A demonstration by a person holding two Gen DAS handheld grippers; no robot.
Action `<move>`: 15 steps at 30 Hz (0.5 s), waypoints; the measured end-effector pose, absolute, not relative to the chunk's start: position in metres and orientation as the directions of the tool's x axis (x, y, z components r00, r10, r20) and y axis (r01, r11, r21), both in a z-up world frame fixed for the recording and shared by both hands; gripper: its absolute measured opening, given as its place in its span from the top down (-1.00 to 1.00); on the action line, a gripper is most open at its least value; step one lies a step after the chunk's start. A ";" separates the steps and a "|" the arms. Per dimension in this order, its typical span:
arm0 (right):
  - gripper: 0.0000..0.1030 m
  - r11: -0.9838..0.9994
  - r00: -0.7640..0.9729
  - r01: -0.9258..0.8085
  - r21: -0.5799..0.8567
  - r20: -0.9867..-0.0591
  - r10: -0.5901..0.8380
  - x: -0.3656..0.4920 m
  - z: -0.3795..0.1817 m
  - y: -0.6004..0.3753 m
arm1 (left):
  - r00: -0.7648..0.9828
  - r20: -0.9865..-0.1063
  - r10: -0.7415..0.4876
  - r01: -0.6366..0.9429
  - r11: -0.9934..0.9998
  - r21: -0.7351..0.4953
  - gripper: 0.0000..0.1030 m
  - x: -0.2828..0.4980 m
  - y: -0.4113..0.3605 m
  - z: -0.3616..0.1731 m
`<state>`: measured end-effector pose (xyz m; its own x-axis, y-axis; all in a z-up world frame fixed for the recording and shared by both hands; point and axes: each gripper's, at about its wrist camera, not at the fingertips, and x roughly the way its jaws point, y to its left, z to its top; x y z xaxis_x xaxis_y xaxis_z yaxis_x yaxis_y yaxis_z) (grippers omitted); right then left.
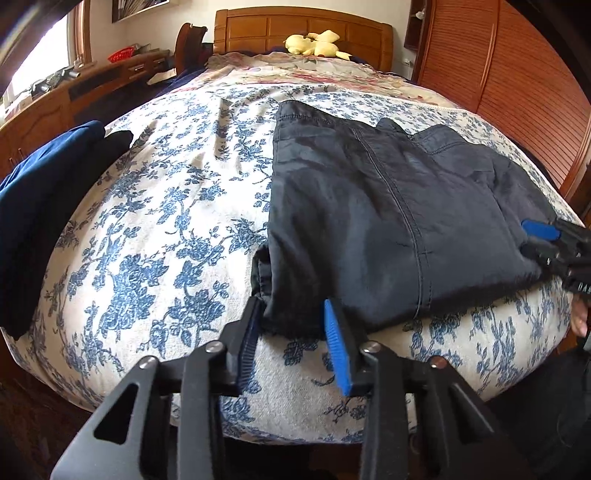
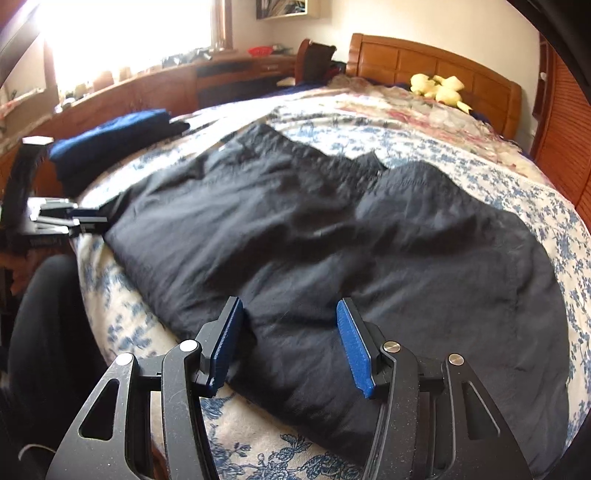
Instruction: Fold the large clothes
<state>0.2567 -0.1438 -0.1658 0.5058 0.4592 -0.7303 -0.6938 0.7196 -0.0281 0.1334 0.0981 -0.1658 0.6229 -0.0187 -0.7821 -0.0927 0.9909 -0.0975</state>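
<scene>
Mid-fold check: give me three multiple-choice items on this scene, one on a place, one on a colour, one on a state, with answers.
1. Where does the folded blue garment lie?
A. at the bed's window-side edge
B. on the headboard
C. on top of the black trousers

2. What colour is the soft toy by the headboard?
A. red
B. yellow
C. blue

3. How do the left tongs stand at the black trousers?
A. far off, over bare bedspread
B. clamped on the toy
C. a corner of the near hem lies between the pads

Answers: 1 A, it sits near the desk side of the bed. 2 B, pale yellow plush. 3 C, the hem's corner lies in the gap.
</scene>
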 end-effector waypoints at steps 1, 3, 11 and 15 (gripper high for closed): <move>-0.06 0.719 0.505 -0.694 -0.027 -0.730 0.461 0.256 -0.166 -0.145 | 0.623 -0.782 -0.015 -0.100 0.990 -0.099 0.63 0.135 0.097 -0.164; -0.06 0.722 0.502 -0.692 -0.013 -0.728 0.467 0.257 -0.163 -0.149 | 0.636 -0.772 -0.020 -0.091 0.991 -0.101 0.78 0.136 0.092 -0.156; -0.06 0.785 0.571 -0.619 -0.031 -0.705 0.422 0.268 -0.148 -0.189 | 0.765 -0.642 -0.046 0.028 0.999 -0.039 0.91 0.147 0.036 -0.074; -0.06 0.851 0.628 -0.525 -0.019 -0.683 0.372 0.281 -0.138 -0.234 | 0.800 -0.584 -0.135 0.124 0.991 -0.060 0.93 0.169 -0.007 -0.030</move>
<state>0.2806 -0.2337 -0.1377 0.6282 0.3724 -0.6831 -0.5253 0.8507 -0.0193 0.1686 -0.0074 -0.0302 0.8001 -0.1352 -0.5844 0.1235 0.9905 -0.0600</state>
